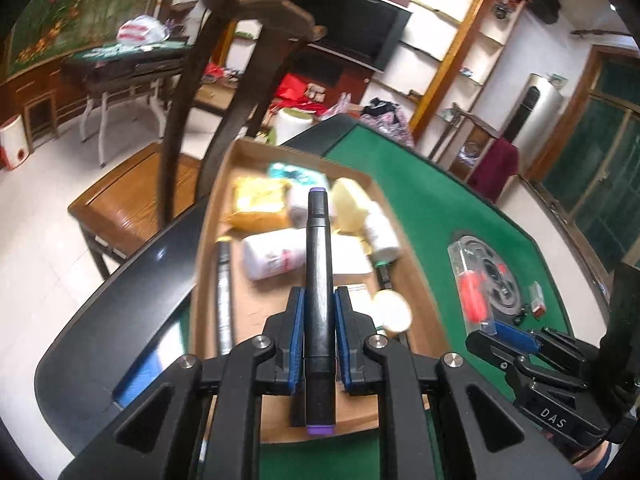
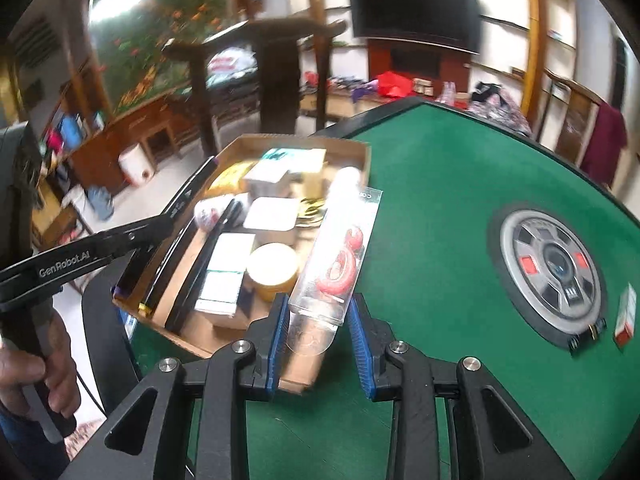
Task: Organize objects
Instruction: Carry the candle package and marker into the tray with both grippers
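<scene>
On left tongs [image 2: 176,212]: "GenRobot.AI"

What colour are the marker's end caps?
Purple, on the black marker in the left gripper; left wrist view.

Black purple-capped marker [image 1: 319,280] over cardboard box [image 1: 212,216]

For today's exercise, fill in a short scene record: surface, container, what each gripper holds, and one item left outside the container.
Surface: green felt table
Container: cardboard box, holding assorted small packages
Left gripper: shut on black marker, above the box
Right gripper: shut on clear packet with red contents, at the box's right edge
Left outside: small red-and-white box on the felt
</scene>
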Action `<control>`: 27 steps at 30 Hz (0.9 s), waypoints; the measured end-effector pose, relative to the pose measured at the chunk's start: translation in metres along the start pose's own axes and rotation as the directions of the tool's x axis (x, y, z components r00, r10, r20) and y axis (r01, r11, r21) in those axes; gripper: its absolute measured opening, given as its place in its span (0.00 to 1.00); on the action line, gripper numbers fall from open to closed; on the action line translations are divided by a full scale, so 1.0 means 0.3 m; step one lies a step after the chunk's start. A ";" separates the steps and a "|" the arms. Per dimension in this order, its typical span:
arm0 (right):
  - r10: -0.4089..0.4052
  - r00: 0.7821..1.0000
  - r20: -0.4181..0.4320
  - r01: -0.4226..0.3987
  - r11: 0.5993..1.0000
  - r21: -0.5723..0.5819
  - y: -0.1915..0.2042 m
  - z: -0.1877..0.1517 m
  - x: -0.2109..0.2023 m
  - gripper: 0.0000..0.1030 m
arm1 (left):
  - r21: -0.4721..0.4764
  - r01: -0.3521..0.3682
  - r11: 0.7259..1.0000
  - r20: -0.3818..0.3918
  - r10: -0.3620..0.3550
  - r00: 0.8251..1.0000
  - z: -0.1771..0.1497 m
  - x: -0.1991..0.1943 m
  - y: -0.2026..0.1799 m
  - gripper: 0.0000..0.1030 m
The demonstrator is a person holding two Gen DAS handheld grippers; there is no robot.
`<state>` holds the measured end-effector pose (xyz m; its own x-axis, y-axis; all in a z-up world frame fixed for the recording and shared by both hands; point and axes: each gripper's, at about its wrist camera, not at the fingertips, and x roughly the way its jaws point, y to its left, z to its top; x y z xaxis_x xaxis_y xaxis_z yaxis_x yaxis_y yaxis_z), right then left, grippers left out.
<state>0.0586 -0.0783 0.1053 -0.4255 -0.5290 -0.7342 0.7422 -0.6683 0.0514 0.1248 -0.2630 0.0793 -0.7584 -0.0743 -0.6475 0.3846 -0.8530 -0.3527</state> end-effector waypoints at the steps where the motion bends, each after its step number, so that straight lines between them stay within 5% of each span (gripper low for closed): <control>1: -0.002 1.000 -0.008 0.002 1.000 -0.019 0.008 0.005 0.014 0.32 | -0.006 -0.003 1.000 -0.003 0.003 1.000 -0.002 0.001 0.014 0.14; 18: -0.069 0.989 -0.128 0.038 0.972 -0.233 0.079 0.016 0.152 0.32 | -0.031 -0.032 0.999 -0.035 0.031 0.999 -0.022 0.046 0.080 0.14; 27: 0.011 0.988 -0.156 -0.050 0.967 -0.249 0.143 0.014 0.189 0.32 | -0.016 -0.059 0.998 -0.040 0.058 0.998 -0.057 0.053 0.079 0.14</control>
<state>0.0640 -0.1392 0.0687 -0.3317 -0.4481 -0.8302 0.8680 -0.4897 -0.0825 0.1308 -0.2756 0.0490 -0.7133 -0.1030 -0.6933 0.4366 -0.8391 -0.3245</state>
